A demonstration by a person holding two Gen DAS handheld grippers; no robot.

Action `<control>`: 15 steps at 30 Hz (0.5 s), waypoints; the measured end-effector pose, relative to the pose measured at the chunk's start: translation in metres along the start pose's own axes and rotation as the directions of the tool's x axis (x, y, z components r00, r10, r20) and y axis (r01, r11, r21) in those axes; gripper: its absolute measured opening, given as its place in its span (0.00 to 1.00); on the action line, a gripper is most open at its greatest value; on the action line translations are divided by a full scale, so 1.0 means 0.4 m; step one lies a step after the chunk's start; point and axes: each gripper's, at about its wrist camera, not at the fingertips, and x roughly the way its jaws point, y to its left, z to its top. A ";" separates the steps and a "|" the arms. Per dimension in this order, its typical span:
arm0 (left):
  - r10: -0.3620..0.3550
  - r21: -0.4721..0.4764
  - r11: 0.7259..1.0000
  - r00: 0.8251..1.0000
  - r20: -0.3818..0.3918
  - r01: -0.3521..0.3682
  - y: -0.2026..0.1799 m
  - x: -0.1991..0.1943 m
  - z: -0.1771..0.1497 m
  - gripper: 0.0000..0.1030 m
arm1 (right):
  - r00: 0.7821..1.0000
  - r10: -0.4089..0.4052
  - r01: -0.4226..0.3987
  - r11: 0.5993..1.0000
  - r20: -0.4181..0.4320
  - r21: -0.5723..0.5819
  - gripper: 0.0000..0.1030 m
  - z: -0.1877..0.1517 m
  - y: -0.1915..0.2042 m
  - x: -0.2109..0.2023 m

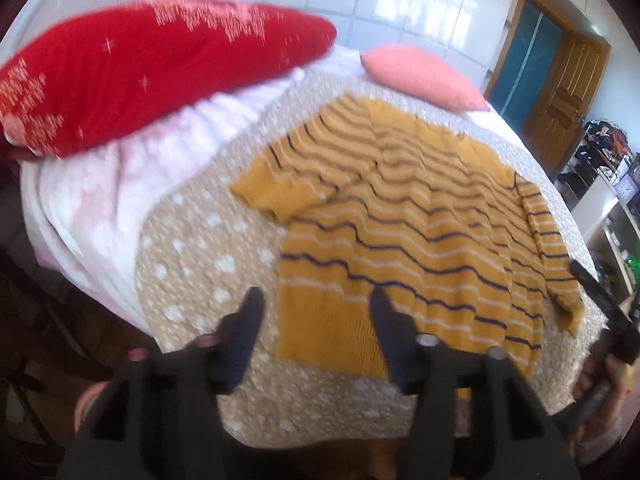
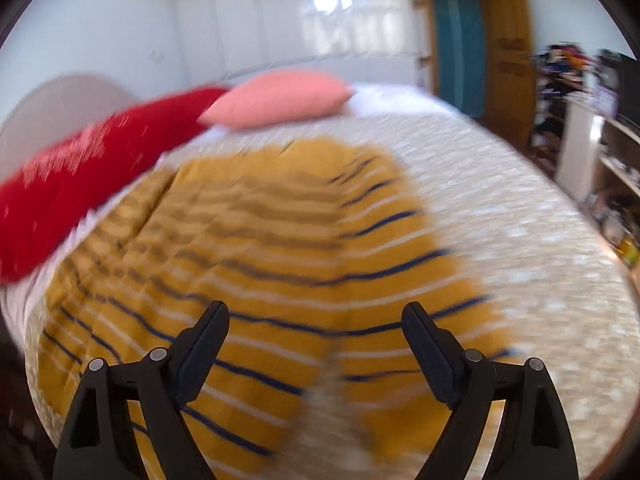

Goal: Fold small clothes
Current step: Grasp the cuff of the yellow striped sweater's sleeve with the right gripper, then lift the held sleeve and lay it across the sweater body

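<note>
Striped sweater [image 1: 420,220] lies flat on the bed [image 1: 208,240]. Left gripper [image 1: 316,300] and right gripper [image 2: 316,312] both have jaws apart, empty. Risk: pinching the bedspread along with the hem, dragging everything crooked.

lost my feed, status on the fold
Left hand-held gripper and right hand-held gripper open, empty. Striped sweater spread flat on bed, unfolded. Nothing in the way.

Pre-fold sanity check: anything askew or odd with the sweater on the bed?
Mostly fine. The striped sweater lies spread on the bedspread, rippled rather than smooth, with one sleeve already lying across the body. No damage or spills visible.
</note>
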 end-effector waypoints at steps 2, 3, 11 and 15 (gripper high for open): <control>0.006 0.027 1.000 1.000 0.009 -0.006 -0.012 -0.001 0.004 0.55 | 0.996 -0.090 0.089 0.995 0.023 0.038 0.93 -0.016 -0.069 -0.017; 0.002 0.043 0.999 1.000 0.008 -0.002 -0.022 0.003 0.004 0.55 | 0.991 -0.133 0.133 0.990 0.002 0.048 0.93 -0.027 -0.100 -0.009; -0.024 0.105 0.994 0.999 -0.047 0.029 -0.112 0.042 0.012 0.55 | 0.983 0.091 -0.081 0.994 -0.160 0.068 0.17 -0.034 -0.158 0.059; 0.007 0.107 0.994 1.000 -0.025 -0.005 -0.110 0.039 0.021 0.59 | 0.988 -0.057 0.074 0.991 -0.143 0.112 0.16 0.092 -0.260 0.049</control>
